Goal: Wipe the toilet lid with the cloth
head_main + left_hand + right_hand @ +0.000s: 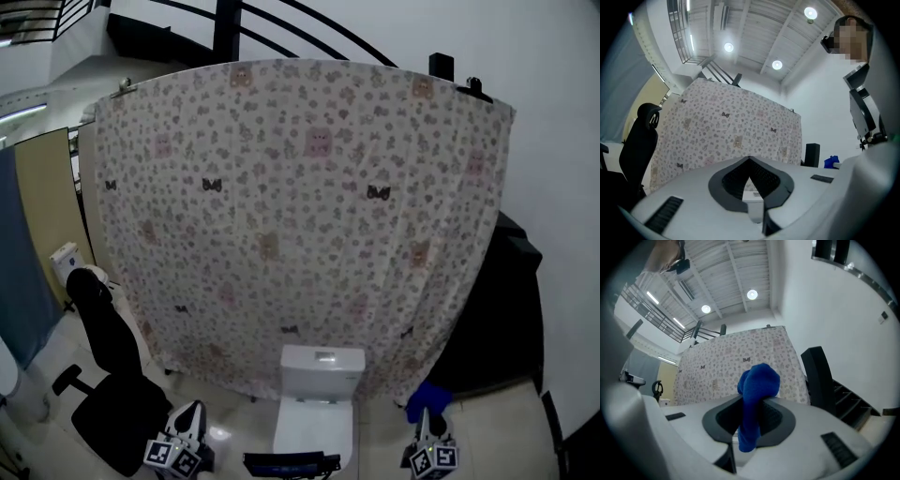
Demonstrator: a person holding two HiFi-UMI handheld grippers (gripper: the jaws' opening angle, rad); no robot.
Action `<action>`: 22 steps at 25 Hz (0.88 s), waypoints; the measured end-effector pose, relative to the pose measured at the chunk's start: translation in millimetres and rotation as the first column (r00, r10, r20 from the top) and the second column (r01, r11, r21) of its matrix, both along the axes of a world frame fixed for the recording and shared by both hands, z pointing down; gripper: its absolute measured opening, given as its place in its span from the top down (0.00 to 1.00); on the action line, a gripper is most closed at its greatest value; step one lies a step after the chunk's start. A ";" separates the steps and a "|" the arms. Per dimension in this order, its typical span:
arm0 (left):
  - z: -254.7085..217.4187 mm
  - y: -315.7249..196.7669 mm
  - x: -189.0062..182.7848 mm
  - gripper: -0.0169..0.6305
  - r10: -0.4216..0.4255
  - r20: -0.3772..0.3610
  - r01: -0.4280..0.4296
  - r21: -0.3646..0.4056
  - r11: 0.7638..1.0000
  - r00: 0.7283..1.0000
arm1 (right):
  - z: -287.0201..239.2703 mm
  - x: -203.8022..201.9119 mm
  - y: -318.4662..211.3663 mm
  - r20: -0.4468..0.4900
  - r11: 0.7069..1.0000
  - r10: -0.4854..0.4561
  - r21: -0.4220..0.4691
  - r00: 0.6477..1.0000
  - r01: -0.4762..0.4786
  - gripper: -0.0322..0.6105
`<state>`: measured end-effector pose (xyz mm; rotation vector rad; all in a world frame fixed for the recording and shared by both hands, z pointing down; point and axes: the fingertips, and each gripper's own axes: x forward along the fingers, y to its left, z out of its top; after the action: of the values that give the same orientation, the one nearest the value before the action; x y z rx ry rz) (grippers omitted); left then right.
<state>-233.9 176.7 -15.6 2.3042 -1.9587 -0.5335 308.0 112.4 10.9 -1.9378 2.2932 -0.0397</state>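
Cloth up, lid bottom centre.
My right gripper clamps cloth, left gripper closed, empty; slack grip drops it.

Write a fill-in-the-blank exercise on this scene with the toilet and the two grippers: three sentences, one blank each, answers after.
1. The right gripper is shut on a crumpled cloth whose colour is ____.
2. In the head view, the black office chair stands on the ____ side of the white toilet.
3. The left gripper has ____ between its jaws.

Missing words: blue; left; nothing
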 end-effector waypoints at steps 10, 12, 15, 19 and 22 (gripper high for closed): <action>0.7 -14.4 -15.7 0.97 -0.016 0.019 0.016 0.021 1.000 1.000 | -5.1 -31.0 -18.0 -0.034 1.000 -0.019 -0.006 0.999 0.019 0.85; 1.7 -13.0 -13.1 0.97 -0.004 0.030 0.003 0.032 0.999 1.000 | -1.9 -34.7 -13.4 -0.037 1.000 -0.024 -0.003 0.999 0.024 0.85; -1.2 -13.9 -8.1 0.97 0.011 0.028 -0.012 0.032 0.999 1.000 | -4.0 -39.8 -12.1 -0.025 0.999 -0.045 -0.008 0.999 0.045 0.85; 0.6 -11.6 -2.5 0.97 0.035 0.015 -0.035 0.022 0.999 0.999 | -4.8 -46.5 -7.5 -0.029 0.998 -0.055 -0.020 0.998 0.055 0.85; 6.9 -5.6 -2.8 0.97 0.044 0.006 -0.045 0.018 0.999 0.999 | 1.1 -54.5 -3.0 -0.053 0.998 -0.061 -0.029 0.997 0.060 0.85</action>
<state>-236.8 171.2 -8.7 2.3564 -1.9077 -0.5446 253.5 109.4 12.1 -1.9048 2.3977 -0.0250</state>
